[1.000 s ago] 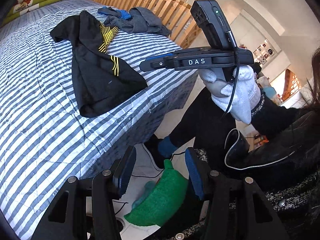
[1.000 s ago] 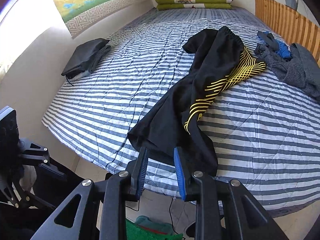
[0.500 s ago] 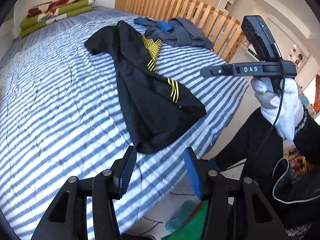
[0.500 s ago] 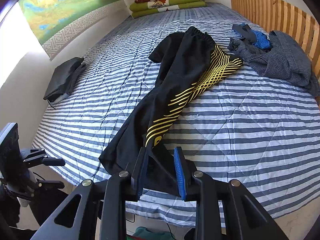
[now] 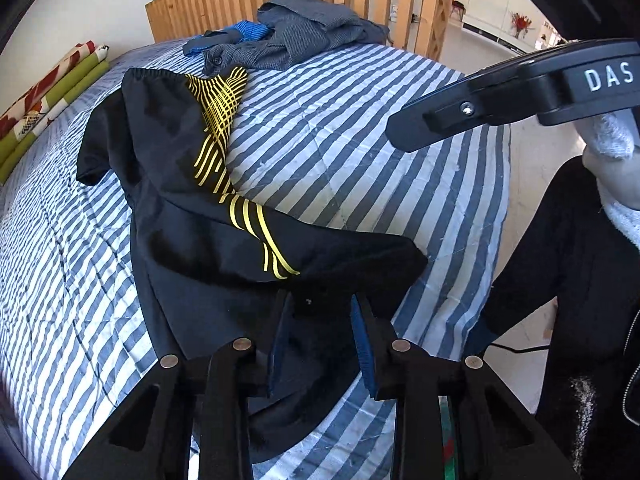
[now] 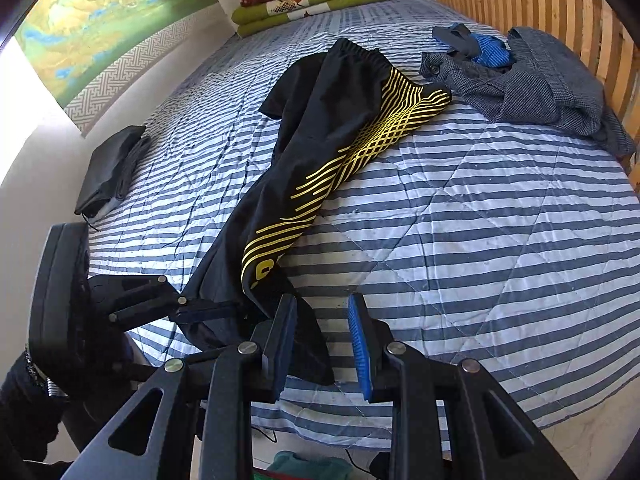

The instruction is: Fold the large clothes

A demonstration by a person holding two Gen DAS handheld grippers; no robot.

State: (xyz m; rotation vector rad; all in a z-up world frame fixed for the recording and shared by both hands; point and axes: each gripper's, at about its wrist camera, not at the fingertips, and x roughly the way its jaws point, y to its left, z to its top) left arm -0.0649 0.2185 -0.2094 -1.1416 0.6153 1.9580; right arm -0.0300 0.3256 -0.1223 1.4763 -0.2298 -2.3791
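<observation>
In the left wrist view, long black track trousers with yellow wavy lines down the side [image 5: 192, 216] lie stretched along a bed covered in a blue-and-white striped quilt [image 5: 360, 152], waistband toward the wooden slatted footboard [image 5: 304, 0], leg hems at the quilt's near edge. The left gripper [image 5: 318, 340] is low over the hem end; its blue-padded jaws are closing with black cloth between them, though the pads do not look pressed on it yet. The right gripper [image 5: 408, 136] hangs above the quilt, to the right of the trousers, held by a white-gloved hand [image 5: 612, 168]. A crumpled grey shirt with something blue [image 5: 304, 28] lies on the quilt beyond the waistband. In the right wrist view, the right gripper [image 6: 322, 346] hovers over the quilt's near edge beside the hem, jaws narrowly parted and empty. The left gripper [image 6: 200, 308] reaches in at the hem from the left. A folded dark garment [image 6: 108, 168] rests on the quilt's far left side. The step looks like taking hold of the leg hems to start the fold; next, each gripper likely needs a firm pinch on a hem corner before lifting toward the waistband.
</observation>
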